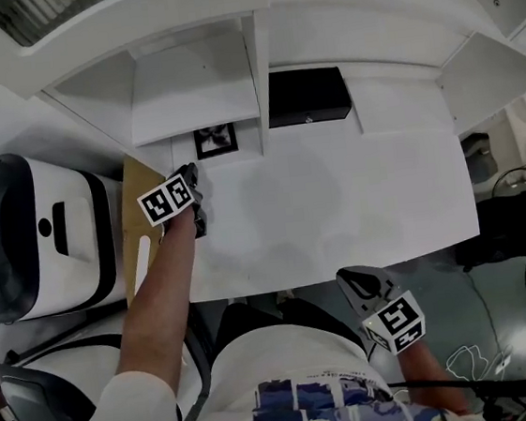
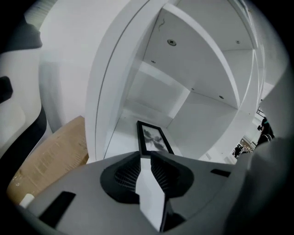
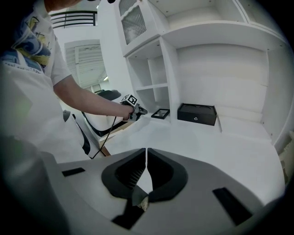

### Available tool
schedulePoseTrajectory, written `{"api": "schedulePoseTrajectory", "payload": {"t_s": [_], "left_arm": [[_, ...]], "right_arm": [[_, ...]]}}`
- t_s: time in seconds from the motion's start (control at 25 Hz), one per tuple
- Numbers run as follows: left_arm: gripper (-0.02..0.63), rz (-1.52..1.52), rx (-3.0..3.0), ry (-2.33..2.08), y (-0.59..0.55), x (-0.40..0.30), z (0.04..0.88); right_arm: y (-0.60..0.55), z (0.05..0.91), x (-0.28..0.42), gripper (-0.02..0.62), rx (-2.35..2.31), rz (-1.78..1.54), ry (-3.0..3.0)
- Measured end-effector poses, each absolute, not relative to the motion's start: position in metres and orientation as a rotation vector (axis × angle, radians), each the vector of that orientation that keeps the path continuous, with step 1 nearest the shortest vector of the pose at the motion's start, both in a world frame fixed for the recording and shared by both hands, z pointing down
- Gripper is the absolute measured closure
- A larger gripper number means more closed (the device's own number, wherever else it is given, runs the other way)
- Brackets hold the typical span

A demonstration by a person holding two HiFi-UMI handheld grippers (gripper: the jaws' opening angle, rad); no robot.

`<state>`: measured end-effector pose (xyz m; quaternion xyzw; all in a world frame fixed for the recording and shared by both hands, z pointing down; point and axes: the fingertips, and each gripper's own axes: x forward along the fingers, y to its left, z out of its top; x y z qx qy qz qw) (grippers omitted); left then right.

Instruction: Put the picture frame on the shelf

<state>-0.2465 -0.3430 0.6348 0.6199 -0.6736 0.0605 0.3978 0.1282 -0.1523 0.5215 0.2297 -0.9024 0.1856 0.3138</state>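
Observation:
The black picture frame lies flat on the bottom of the left shelf compartment, close to the upright divider. In the left gripper view the picture frame sits just beyond the jaw tips, with a small gap to them. My left gripper points at it from the desk edge; the left gripper is narrowly open and holds nothing. My right gripper hangs low near the person's body, off the desk; the right gripper is shut and empty. From there the frame and the left gripper show far off.
A black box sits in the neighbouring compartment right of the divider. A large white and black appliance stands left of the desk, with a brown board leaning between it and the desk. A white desk top spreads in front of the shelves.

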Motion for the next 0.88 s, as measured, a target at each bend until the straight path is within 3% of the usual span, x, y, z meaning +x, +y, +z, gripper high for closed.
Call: {"api": "schedulePoseTrajectory", "payload": {"t_s": [0.88], "left_arm": [[0.592, 0.13, 1.865, -1.501, -0.184, -0.171, 0.539]], "right_arm": [[-0.142, 0.521, 0.047, 0.563, 0.344, 0.344, -2.503]]}}
